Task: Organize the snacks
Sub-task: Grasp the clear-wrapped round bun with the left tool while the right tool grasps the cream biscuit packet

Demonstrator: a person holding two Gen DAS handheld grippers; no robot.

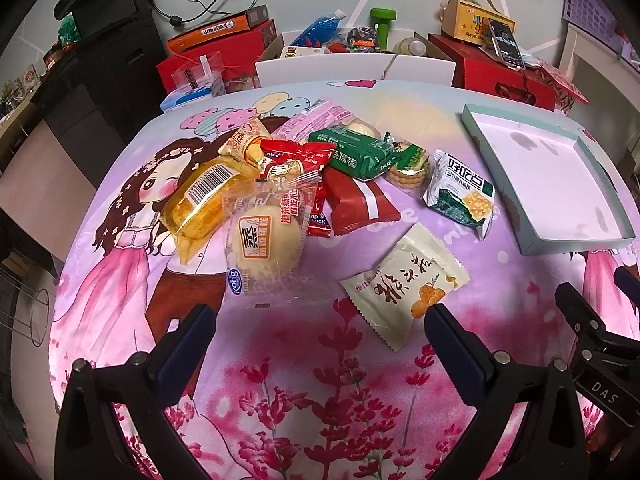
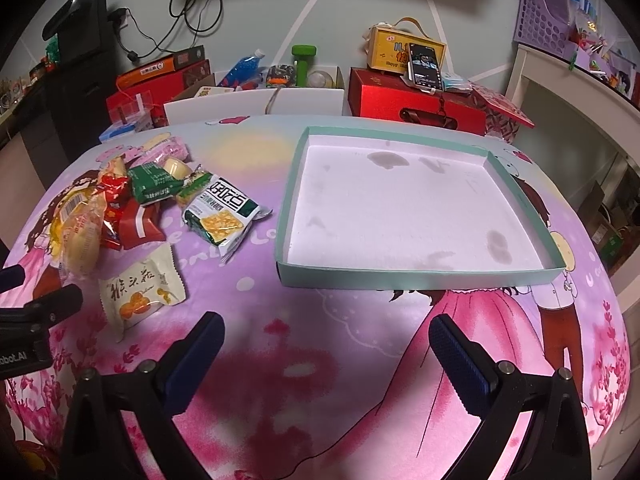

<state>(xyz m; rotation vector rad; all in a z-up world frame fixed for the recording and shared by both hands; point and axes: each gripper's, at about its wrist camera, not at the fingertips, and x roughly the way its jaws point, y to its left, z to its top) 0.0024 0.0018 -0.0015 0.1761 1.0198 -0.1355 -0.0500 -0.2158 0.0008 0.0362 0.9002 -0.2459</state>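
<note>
A pile of wrapped snacks (image 1: 288,168) lies on the pink cartoon cloth; it also shows at the left of the right wrist view (image 2: 132,200). A cream packet (image 1: 404,284) lies nearest, just ahead of my left gripper (image 1: 320,320), which is open and empty. A green-and-white cracker packet (image 1: 460,192) lies between the pile and a shallow teal-rimmed box (image 1: 576,240). That box (image 2: 420,276) is empty and sits ahead of my right gripper (image 2: 326,332), which is open and empty.
Red gift boxes (image 2: 416,96), a white carton (image 2: 256,104) of bottles and a phone (image 2: 426,66) crowd the table's far edge. A dark cabinet (image 1: 108,64) stands at the left. A white shelf (image 2: 560,92) stands at the right.
</note>
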